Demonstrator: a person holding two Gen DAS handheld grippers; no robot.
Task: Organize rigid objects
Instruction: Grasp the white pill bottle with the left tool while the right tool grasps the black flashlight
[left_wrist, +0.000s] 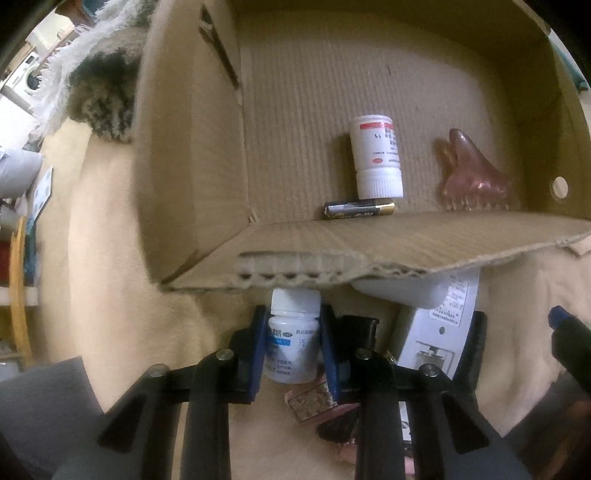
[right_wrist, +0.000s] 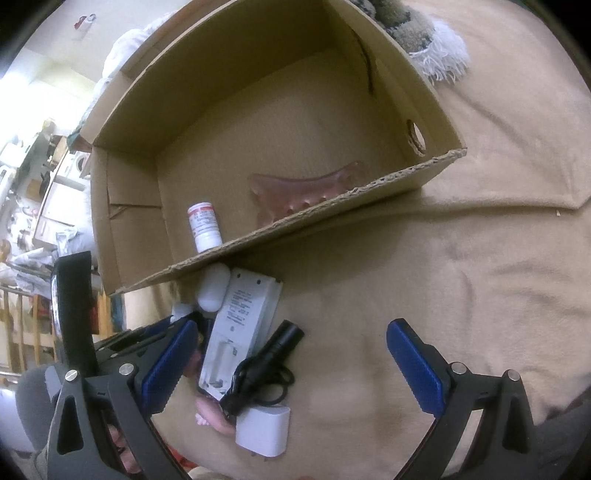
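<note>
My left gripper (left_wrist: 293, 317) points down at the beige blanket, and its blue pads (left_wrist: 258, 347) press both sides of a white pill bottle with a blue label (left_wrist: 291, 350), just outside the cardboard box (left_wrist: 192, 147). Inside the box lie a white bottle with a red label (left_wrist: 376, 158), a black and gold battery (left_wrist: 360, 209) and a pink translucent comb (left_wrist: 472, 173). My right gripper (right_wrist: 293, 354) stands wide open above a black flashlight (right_wrist: 273, 354) and a white charger (right_wrist: 240, 325), touching neither.
Loose items crowd the blanket by the box's near wall (right_wrist: 295, 221): a white plug adapter (right_wrist: 262, 428), a white oval case (right_wrist: 212, 288), a small brown piece (left_wrist: 310, 402). A fringed rug (right_wrist: 424, 37) lies beyond the box. Bare blanket (right_wrist: 461, 277) spreads to the right.
</note>
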